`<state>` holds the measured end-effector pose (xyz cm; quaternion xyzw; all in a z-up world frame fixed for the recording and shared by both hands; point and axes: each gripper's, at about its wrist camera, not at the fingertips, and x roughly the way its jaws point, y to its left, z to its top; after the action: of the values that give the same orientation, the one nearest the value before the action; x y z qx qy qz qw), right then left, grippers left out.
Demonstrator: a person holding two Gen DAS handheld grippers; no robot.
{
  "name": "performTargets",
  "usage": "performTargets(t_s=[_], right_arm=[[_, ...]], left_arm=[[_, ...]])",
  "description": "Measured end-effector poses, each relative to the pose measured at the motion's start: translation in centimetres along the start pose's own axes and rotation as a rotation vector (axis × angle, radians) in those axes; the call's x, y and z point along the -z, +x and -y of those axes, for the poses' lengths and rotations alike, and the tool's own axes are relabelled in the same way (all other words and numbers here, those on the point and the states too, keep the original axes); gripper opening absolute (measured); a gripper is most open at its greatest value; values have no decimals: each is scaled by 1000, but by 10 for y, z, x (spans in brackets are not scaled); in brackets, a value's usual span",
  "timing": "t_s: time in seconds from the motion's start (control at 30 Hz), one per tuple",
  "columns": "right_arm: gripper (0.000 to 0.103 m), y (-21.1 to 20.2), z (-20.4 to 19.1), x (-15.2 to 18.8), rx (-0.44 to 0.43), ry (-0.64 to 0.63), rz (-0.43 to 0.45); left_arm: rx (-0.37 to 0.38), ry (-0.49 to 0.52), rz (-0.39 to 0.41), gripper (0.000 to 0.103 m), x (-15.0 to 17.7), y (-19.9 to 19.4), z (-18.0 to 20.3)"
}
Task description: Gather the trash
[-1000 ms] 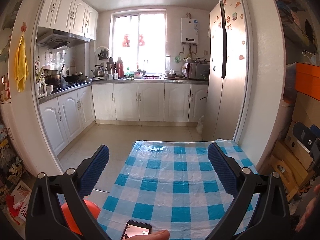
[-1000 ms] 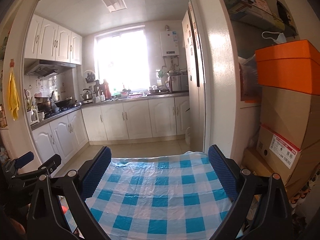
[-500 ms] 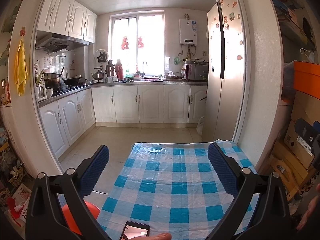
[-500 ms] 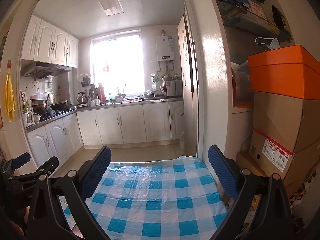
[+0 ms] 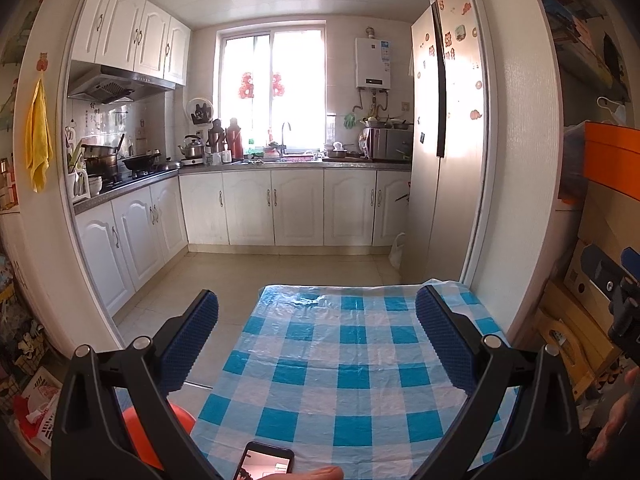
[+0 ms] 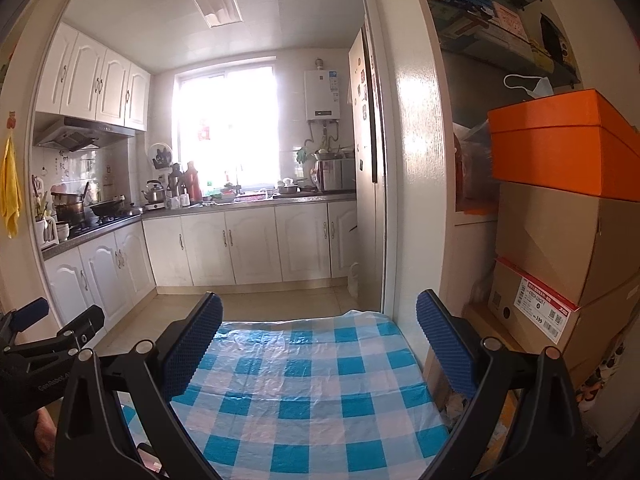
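Note:
No piece of trash shows in either view. My left gripper (image 5: 317,320) hangs open over a table with a blue-and-white checked plastic cloth (image 5: 344,364), nothing between its blue pads (image 5: 188,340). My right gripper (image 6: 319,322) is also open and empty above the same cloth (image 6: 308,384). In the right wrist view the left gripper's body (image 6: 44,344) shows at the left edge. The right gripper's tip (image 5: 616,280) appears at the right edge of the left wrist view. A phone (image 5: 264,462) lies at the cloth's near edge with a fingertip (image 5: 316,473) beside it.
A doorway opens onto a kitchen with white cabinets (image 5: 280,208) and a fridge (image 5: 440,140). Stacked cardboard and orange boxes (image 6: 560,208) stand right of the table. An orange stool (image 5: 160,428) sits under the table's left side. Clutter lies on the floor at left (image 5: 32,400).
Both grippers have tilted slightly upward, so the kitchen sits lower in view and less of the cloth shows in the right wrist view. Jaws stay open.

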<state>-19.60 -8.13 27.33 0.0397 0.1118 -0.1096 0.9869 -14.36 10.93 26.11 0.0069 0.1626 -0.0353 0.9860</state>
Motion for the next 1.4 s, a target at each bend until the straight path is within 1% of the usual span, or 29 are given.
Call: performTargets(t_s=[0.6, 0.9, 1.23, 1.4], right_arm=[[96, 2, -6, 4, 6, -22, 4], [96, 6, -7, 5, 1, -25, -9], [96, 17, -2, 13, -3, -16, -38], [96, 29, -1, 22, -3, -20, -69]], left_arm=[[3, -8, -8, 99, -1, 4, -2], [2, -13, -20, 99, 3, 10, -5], [3, -8, -48, 99, 12, 22, 2], [1, -24, -61, 99, 19, 33, 2]])
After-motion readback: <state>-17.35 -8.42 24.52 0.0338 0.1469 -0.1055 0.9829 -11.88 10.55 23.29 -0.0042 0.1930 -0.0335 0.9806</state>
